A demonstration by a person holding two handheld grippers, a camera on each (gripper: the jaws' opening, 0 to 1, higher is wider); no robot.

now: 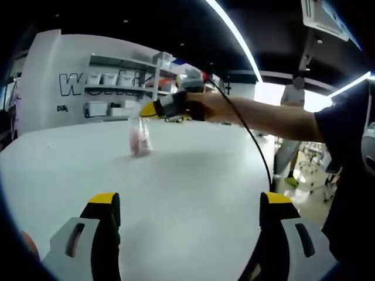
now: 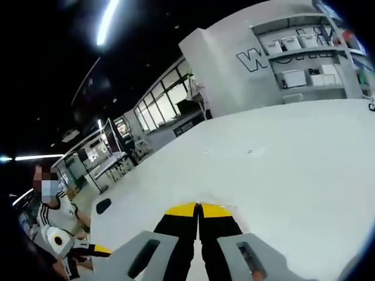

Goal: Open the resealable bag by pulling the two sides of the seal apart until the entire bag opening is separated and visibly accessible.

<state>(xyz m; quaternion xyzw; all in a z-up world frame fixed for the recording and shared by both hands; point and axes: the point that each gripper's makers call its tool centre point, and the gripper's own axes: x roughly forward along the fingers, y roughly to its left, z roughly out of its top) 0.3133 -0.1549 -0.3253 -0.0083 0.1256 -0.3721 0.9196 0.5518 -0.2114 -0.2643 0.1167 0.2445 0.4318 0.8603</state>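
- Two grippers, one bag, one table, one set of wall shelves, two bystanders.
- Left gripper (image 1: 190,202): jaws spread wide over bare tabletop, nothing between them.
- Right gripper (image 2: 198,212) in its own view: yellow tips pressed together, nothing visibly gripped between them there.
- Seen from the left gripper view, that same right gripper (image 1: 153,109) reaches in from the right on a bare forearm (image 1: 266,116), a black cable (image 1: 249,137) trailing from it, its tips at the top edge of the bag — pinching it or just touching, cannot tell.
- Resealable bag (image 1: 140,138): clear, pinkish contents low inside, standing upright on the table towards the far side, well apart from the left gripper.
- White table (image 1: 193,170), wide and smooth.
- Room beyond: white wall with large lettering and shelves (image 1: 117,91) holding white boxes, dark ceiling with long light strips, windows in the right gripper view.
- One person standing (image 1: 291,129) past the table's right edge; another seated in a white shirt (image 2: 57,213) off the table's left side — both away from the bag.
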